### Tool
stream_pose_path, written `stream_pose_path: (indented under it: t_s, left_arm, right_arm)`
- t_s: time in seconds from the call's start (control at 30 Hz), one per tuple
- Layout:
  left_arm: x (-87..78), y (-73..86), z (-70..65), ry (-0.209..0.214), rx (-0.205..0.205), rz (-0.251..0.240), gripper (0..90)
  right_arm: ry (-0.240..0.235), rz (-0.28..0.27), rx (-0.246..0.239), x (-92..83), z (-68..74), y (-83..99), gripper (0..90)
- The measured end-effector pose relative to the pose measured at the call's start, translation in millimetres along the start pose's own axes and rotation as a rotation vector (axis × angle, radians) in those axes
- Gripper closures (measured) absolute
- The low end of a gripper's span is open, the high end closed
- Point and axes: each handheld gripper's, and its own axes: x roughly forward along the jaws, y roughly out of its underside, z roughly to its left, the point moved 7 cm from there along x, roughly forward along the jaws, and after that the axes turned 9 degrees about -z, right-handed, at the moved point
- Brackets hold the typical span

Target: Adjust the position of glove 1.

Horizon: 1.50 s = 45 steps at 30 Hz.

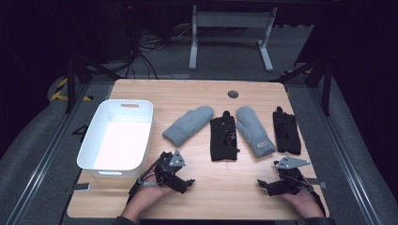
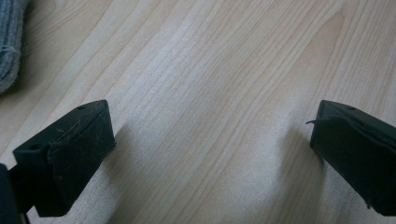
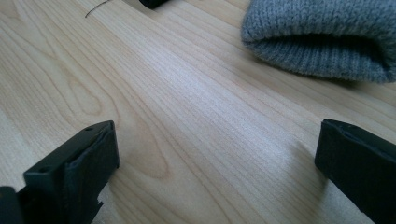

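High view shows the left hand-held gripper (image 1: pixel 184 183) and the right hand-held gripper (image 1: pixel 265 184) low at the worktop (image 1: pixel 225 197) near edge, jaws wide apart, holding nothing; two grey mittens (image 1: pixel 188 123) and two black gloves (image 1: pixel 222 138) lie mid-worktop

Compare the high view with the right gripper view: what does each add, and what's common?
High view alone: white bin, two black gloves, far grey mitten, both hands with the left gripper and right gripper. Right gripper view alone: the near grey mitten's open ribbed cuff, close up; its own jaws wide apart over bare wood. Shared: the wooden table and that mitten.
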Motion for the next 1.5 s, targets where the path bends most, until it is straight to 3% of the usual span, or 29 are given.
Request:
stream_pose_path:
  t_s: [0.27, 0.53, 0.7, 0.97, 1.2, 1.5]
  left_arm:
    - [0.2, 0.1, -0.1, 0.013, 0.004, -0.004, 0.2]
    - [0.0, 0.2, 0.1, 0.022, 0.012, -0.003, 0.2]
    - [-0.3, 0.5, -0.1, 0.026, 0.011, -0.001, 0.2]
    - [-0.1, 0.1, 0.6, 0.029, 0.022, -0.004, 0.1]
    - [-0.5, 0.4, 0.0, 0.035, 0.021, 0.001, 0.2]
    - [0.0, 0.0, 0.6, 0.037, 0.028, -0.003, 0.1]
  right_arm:
    - [-0.002, 0.001, -0.003, -1.5, 0.5, 0.1, 2.5]
    - [-0.038, -0.004, -0.009, -10.3, 2.8, -11.2, 20.1]
    - [-0.051, -0.031, 0.008, -18.9, -1.3, -29.9, 39.3]
    - [-0.068, -0.059, 0.021, -22.6, -7.9, -47.4, 59.8]
    - [-0.076, -0.098, 0.030, -25.1, -20.5, -64.8, 87.6]
    - [-0.055, -0.095, 0.034, -8.2, -41.4, -77.6, 90.0]
